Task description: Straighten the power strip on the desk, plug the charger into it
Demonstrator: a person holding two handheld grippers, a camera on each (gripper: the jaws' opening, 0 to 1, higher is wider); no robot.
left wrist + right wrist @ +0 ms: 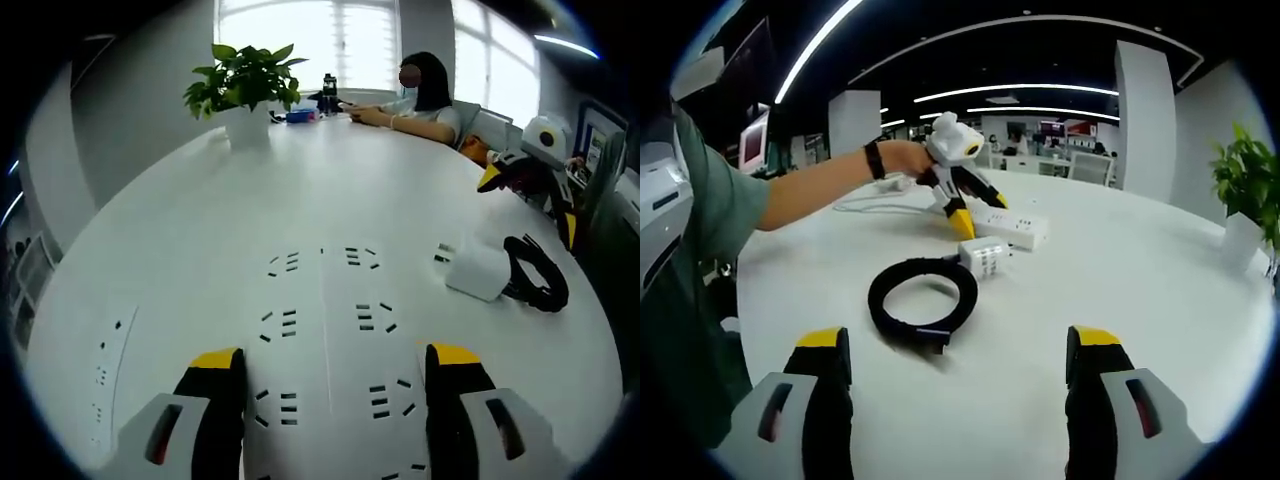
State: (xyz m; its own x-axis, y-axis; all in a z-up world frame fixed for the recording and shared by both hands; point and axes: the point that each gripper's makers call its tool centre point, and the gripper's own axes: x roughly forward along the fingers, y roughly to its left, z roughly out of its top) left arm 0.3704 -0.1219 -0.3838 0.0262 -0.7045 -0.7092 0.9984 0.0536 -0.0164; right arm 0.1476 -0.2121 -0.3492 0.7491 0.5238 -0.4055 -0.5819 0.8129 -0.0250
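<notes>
The white power strip [325, 330] lies flat on the white desk [180, 230], close under my left gripper [335, 360]. Its jaws stand wide apart over the strip's rows of sockets, so it is open. From the right gripper view the strip [1012, 226] sits mid-desk with the left gripper [962, 224] tipped down at its near end, held by a hand. The white charger [478, 270] [985, 257] rests beside the strip with its black cable [537, 272] [923, 300] coiled. My right gripper [960, 345] hovers open, short of the coil, and also appears at the desk's right side [530, 205].
A potted plant [245, 100] [1248, 195] stands at the far end of the desk. A person [425, 100] sits behind it by the window. The strip's white cord [868, 207] trails off toward the desk edge. A green-sleeved arm [790, 205] reaches across from the left.
</notes>
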